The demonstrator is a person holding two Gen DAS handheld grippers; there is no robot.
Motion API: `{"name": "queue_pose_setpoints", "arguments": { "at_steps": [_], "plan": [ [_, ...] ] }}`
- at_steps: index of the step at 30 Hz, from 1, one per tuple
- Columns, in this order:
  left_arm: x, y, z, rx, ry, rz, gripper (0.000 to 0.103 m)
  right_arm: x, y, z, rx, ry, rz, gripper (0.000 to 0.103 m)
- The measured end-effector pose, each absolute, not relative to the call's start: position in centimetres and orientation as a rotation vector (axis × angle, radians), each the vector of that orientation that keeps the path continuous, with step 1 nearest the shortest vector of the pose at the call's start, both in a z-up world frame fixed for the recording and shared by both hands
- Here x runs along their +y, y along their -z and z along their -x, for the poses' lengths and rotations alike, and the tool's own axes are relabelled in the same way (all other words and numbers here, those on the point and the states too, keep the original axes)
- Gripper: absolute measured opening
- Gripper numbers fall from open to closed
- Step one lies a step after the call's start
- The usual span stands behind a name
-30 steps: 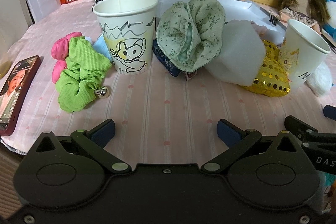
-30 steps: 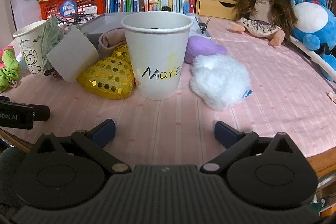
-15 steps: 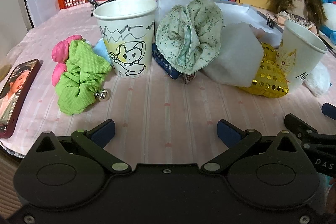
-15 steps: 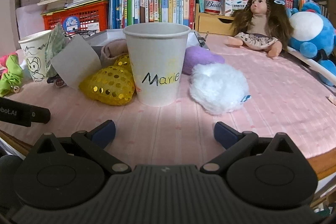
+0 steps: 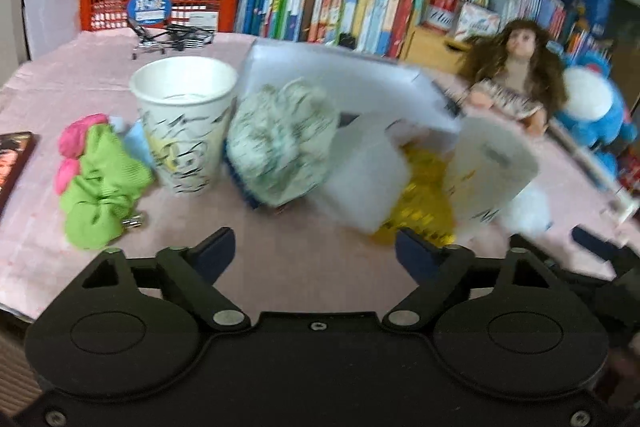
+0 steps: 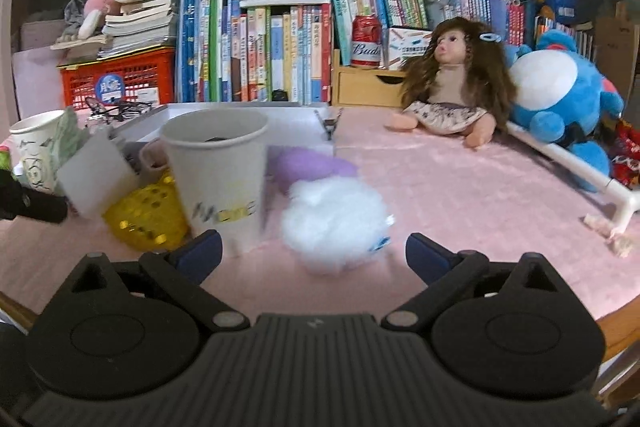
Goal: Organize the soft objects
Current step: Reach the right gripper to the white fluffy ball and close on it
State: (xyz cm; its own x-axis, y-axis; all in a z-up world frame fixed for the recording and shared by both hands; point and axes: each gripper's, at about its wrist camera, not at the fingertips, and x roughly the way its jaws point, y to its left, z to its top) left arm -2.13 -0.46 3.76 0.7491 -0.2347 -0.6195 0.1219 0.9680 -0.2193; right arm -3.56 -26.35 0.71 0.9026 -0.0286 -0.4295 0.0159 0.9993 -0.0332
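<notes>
My left gripper (image 5: 314, 251) hovers over bare pink cloth; its jaws are closing with nothing between them. Ahead of it lie a green scrunchie (image 5: 100, 187), a pink one (image 5: 76, 139), a cartoon paper cup (image 5: 184, 123), a floral green scrunchie (image 5: 284, 143), a white pad (image 5: 368, 179) and a yellow sequin piece (image 5: 420, 207). My right gripper (image 6: 312, 253) is open, and a white fluffy ball (image 6: 332, 219) sits just ahead, between its fingertips and untouched. The "Marie" cup (image 6: 220, 175) stands to its left, with a purple soft piece (image 6: 312, 167) behind.
A white tray (image 6: 160, 115) lies behind the cups. A doll (image 6: 452, 87) and a blue plush (image 6: 560, 95) sit at the back right, beside a white rod (image 6: 580, 167). Books and a red basket (image 5: 160, 3) line the rear. A phone (image 5: 12, 163) lies at the left edge.
Both views have tilted upward and blurred. The left gripper's jaws have narrowed. The right gripper has swung right, so the white fluffy ball now sits centred between its fingers.
</notes>
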Motion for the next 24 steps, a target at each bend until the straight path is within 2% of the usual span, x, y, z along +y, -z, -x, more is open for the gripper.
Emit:
{"name": "queue_pose_setpoints", "arguments": {
  "at_steps": [4,11,19,22,23,24],
  "plan": [
    [-1.2,-5.0,1.6,0.655,0.242,0.209,0.078,-26.8,-0.8,3.0,0.434,0.031,0.074,0.098],
    [-3.3,-5.4,-0.3,0.640,0.231,0.158,0.064,-26.8,-0.6,1.5,0.461,0.013,0.123,0.094],
    [-4.3,-4.1,-1.9,0.618,0.171,0.148,0.065,-26.5,-0.2,0.3,0.474,-0.014,0.146,0.093],
    [-4.4,-3.9,-2.0,0.615,0.162,0.138,0.056,-26.4,-0.2,-0.1,0.490,-0.018,0.138,0.083],
    [-4.4,-4.0,-1.9,0.608,0.166,0.133,0.048,-26.5,-0.2,-0.2,0.497,-0.016,0.128,0.077],
    [-4.4,-4.1,-1.7,0.600,0.164,0.123,0.043,-26.5,-0.2,-0.3,0.502,-0.010,0.119,0.067]
  ]
}}
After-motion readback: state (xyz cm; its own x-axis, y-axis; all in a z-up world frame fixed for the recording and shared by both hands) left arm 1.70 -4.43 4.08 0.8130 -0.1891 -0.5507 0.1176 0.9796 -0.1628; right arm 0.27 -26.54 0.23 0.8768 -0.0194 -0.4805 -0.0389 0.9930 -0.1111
